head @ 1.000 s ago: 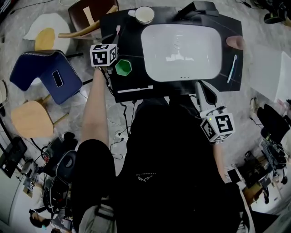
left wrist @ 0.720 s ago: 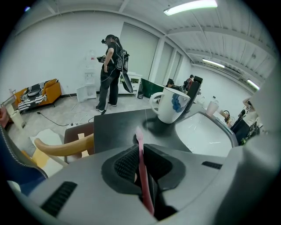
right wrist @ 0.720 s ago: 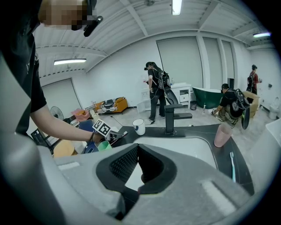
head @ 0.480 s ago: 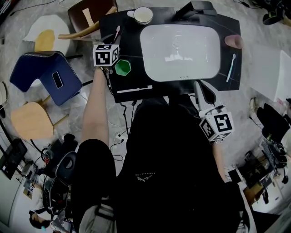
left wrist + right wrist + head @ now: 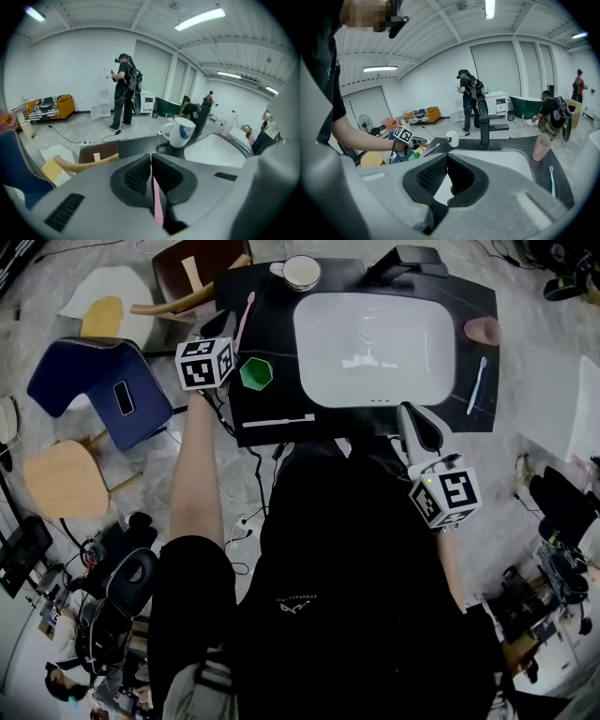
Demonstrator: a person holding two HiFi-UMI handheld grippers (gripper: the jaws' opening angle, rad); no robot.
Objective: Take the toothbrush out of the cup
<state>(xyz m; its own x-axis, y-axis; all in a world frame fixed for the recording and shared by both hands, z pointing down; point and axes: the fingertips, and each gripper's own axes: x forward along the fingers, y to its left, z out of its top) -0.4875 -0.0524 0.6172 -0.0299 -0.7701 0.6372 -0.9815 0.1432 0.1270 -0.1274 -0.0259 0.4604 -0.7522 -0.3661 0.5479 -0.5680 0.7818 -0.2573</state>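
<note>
The pink toothbrush (image 5: 244, 315) is out of the white cup (image 5: 301, 271). The left hand-held gripper (image 5: 151, 159) pinches it tight between its two jaws. In the left gripper view the brush shows as a thin pink strip squeezed in the middle. In the head view the brush sticks out past the jaws, over the black bench (image 5: 272, 338). It sits to the left of the cup and does not touch it. I cannot tell how high it is above the bench.

The cup stands at the far edge of the bench, next to the big white sink (image 5: 375, 334). It looks empty from above.

The right hand-held gripper (image 5: 445, 159) is pressed together and holds nothing. It waits near the front of the sink, close to the person's body.

Another toothbrush, a light blue one (image 5: 478, 385), lies flat on the bench at the right of the sink. A pink cup (image 5: 483, 330) stands near it.

So I think the main job is done, because the brush is free of the cup. What may be left is to lay the brush down on the bench and let go.
</note>
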